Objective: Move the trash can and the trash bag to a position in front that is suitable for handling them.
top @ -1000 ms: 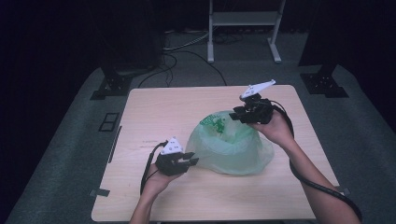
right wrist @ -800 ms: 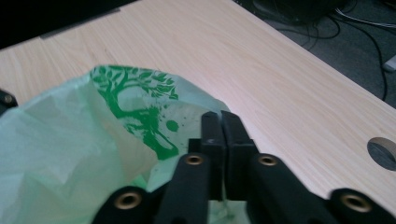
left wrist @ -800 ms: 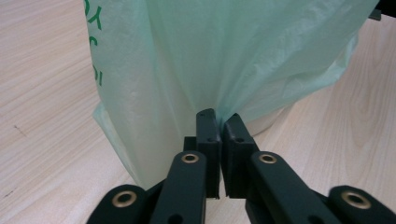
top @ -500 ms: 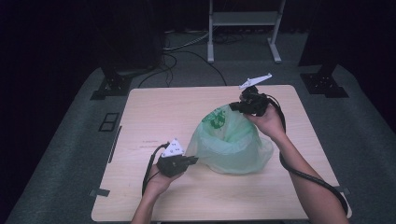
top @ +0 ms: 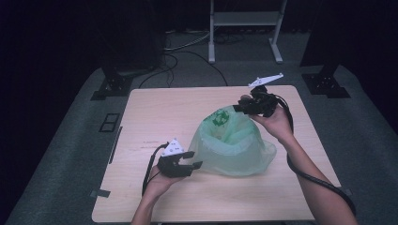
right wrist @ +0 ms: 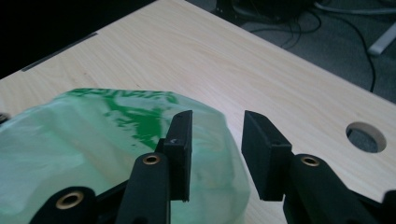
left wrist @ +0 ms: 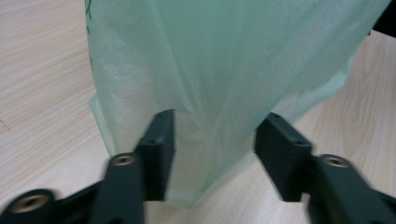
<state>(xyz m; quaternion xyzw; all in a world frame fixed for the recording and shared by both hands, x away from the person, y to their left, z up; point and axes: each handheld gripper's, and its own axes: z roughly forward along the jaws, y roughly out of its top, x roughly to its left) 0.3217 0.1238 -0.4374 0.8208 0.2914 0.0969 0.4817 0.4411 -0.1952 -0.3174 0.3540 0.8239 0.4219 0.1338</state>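
A pale green plastic bag (top: 232, 150) with a dark green print stands slumped in the middle of the wooden table (top: 155, 112), its mouth open upward. My left gripper (top: 193, 159) is open at the bag's near left corner. In the left gripper view a fold of the bag (left wrist: 224, 60) lies between the spread jaws of that gripper (left wrist: 215, 140). My right gripper (top: 239, 104) is held above the bag's far right rim. In the right gripper view that gripper (right wrist: 217, 149) is open, its gap bare, with the bag (right wrist: 93, 140) just below and left.
A round cable hole (right wrist: 366, 136) is in the table near its far edge. Behind the table, on grey carpet, are a white metal stand (top: 244, 18), loose cables (top: 187, 51) and black stand bases (top: 112, 86) (top: 326, 84).
The right gripper has lifted a little and moved toward the far edge. The bag's top has risen and it stands taller. The left gripper has stayed at the bag's near left corner.
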